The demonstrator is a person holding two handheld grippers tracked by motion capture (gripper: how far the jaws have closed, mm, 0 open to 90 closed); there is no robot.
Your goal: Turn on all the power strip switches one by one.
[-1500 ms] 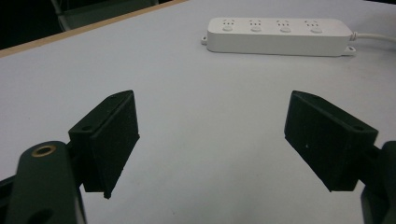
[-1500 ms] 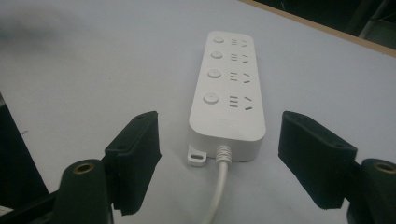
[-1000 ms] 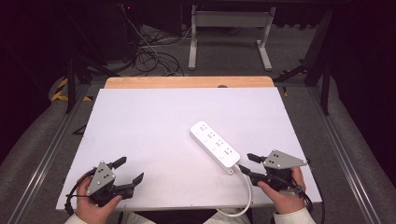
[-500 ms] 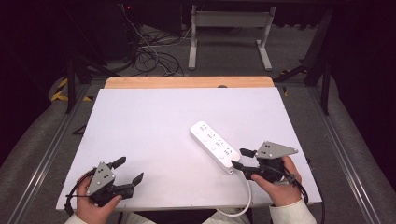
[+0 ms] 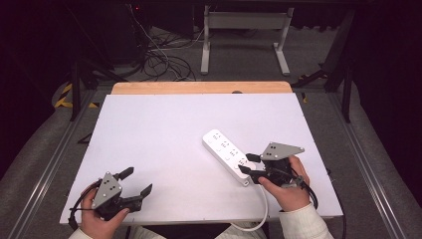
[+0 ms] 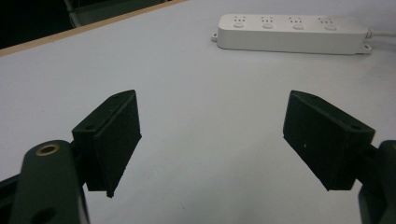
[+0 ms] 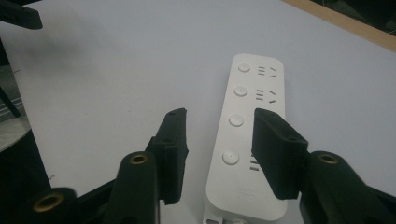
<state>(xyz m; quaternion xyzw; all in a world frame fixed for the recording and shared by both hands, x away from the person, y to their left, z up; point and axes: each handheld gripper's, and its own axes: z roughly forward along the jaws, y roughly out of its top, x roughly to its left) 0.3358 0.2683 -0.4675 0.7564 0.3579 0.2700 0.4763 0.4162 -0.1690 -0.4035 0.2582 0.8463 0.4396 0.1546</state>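
Note:
A white power strip (image 5: 225, 154) with several sockets lies slantwise on the white table (image 5: 159, 124), right of the middle. Its white cable (image 5: 263, 210) runs off the near edge. My right gripper (image 5: 248, 164) hovers over the strip's cable end (image 7: 243, 140). Its jaws have just been closing; they stand partly open above the strip, and the pads (image 7: 173, 140) do not press on it. My left gripper (image 5: 138, 180) rests near the front left edge, wide open with nothing between its fingers. In the left gripper view the strip (image 6: 289, 33) lies far ahead of that gripper (image 6: 210, 135).
A bare wooden strip (image 5: 199, 88) edges the far side of the table. Behind it stand a metal frame (image 5: 244, 30) and loose cables (image 5: 159, 59) on the floor. Metal rails (image 5: 54, 159) run along both sides.
My right gripper has moved left and a little up, from beside the strip's cable end to over it, and its jaws stand narrower. The left gripper has stayed where it was.

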